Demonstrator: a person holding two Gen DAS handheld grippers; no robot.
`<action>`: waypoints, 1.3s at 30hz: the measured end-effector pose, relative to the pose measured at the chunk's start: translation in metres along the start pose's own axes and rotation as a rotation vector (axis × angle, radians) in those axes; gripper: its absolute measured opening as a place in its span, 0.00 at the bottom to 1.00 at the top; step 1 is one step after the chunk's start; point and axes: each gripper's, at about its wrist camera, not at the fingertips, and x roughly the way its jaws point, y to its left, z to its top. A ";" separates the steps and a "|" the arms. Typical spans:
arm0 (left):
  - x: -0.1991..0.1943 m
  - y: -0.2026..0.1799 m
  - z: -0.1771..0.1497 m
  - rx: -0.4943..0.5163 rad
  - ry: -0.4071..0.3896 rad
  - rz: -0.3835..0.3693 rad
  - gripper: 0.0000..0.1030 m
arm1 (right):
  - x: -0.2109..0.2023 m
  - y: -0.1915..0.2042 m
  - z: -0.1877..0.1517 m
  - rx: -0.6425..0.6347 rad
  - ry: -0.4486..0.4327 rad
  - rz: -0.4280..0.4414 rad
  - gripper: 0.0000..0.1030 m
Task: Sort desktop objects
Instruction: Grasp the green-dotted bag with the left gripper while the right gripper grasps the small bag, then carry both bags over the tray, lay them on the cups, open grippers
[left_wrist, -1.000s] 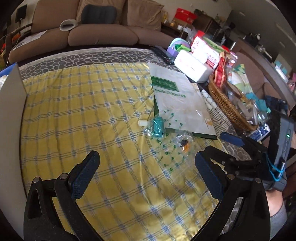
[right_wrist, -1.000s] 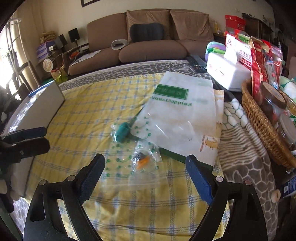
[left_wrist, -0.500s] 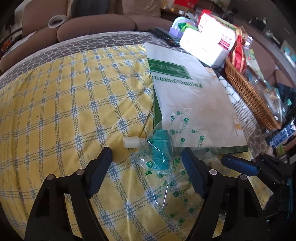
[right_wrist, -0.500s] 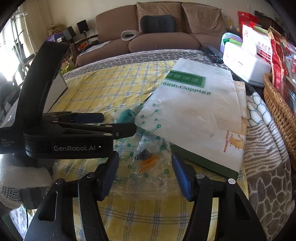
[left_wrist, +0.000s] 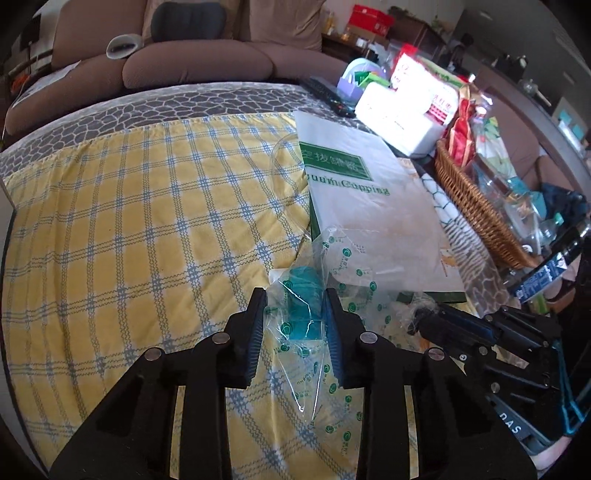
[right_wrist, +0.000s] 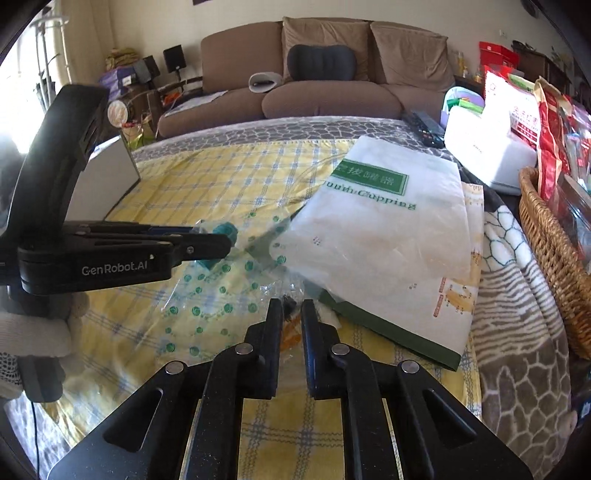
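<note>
My left gripper (left_wrist: 295, 306) is shut on a clear plastic bag with green dots (left_wrist: 314, 373) that holds a teal pump handle (left_wrist: 301, 295). The same bag (right_wrist: 207, 295) shows in the right wrist view, with the left gripper (right_wrist: 225, 245) coming in from the left. My right gripper (right_wrist: 292, 314) is shut on a second small clear bag (right_wrist: 290, 332) with orange and black parts inside. It also appears at the right of the left wrist view (left_wrist: 421, 321). Both bags lie low over the yellow checked cloth (left_wrist: 147, 221).
A white and green cupping-set box (left_wrist: 369, 206) lies just beyond the bags. A wicker basket (left_wrist: 472, 206) full of packets stands at the right. A white tissue box (left_wrist: 395, 118) and a remote (left_wrist: 328, 96) are behind. A grey panel (right_wrist: 103, 181) stands at left.
Both grippers moved forward and closed: the left onto the bag with the teal handle, the right onto the small bag with orange parts. The bags are now bunched up.
</note>
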 end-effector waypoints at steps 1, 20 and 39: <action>-0.011 0.002 0.000 -0.004 -0.010 -0.006 0.28 | -0.006 0.002 0.002 0.005 -0.016 0.010 0.09; -0.282 0.225 -0.061 -0.299 -0.245 0.160 0.28 | -0.033 0.197 0.062 -0.119 -0.066 0.303 0.09; -0.308 0.326 -0.141 -0.406 -0.213 0.216 0.53 | 0.063 0.390 0.064 -0.233 0.112 0.401 0.10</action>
